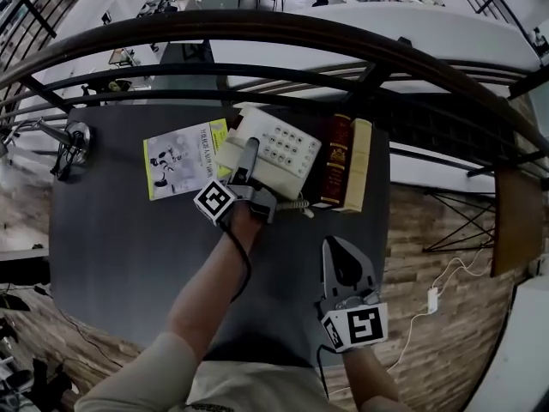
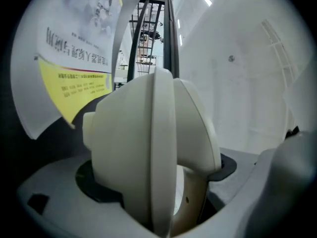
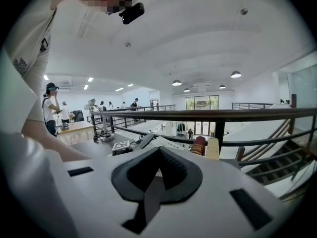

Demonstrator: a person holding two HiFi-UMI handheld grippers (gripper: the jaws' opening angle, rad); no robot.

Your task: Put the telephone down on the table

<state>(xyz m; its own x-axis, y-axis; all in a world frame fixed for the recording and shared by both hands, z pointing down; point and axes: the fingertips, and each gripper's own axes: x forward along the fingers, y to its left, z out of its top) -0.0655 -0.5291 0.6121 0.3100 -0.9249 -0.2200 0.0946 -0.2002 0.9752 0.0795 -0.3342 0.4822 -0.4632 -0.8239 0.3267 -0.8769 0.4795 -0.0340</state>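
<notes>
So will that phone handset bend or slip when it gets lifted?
Probably stiff: the handset looks like hard moulded plastic. Its smooth, rounded shell may slip a bit in the left hand-held gripper. The curly cord would likely tug it back toward the telephone.

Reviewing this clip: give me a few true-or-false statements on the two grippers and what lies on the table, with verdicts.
1. The left gripper is shut on the telephone handset. True.
2. The right gripper holds a book. False: its jaws are together with nothing between them.
3. Two books sit right of the telephone in the head view. True.
4. The booklet covers the keypad. False: it lies on the table, left of the telephone.
</notes>
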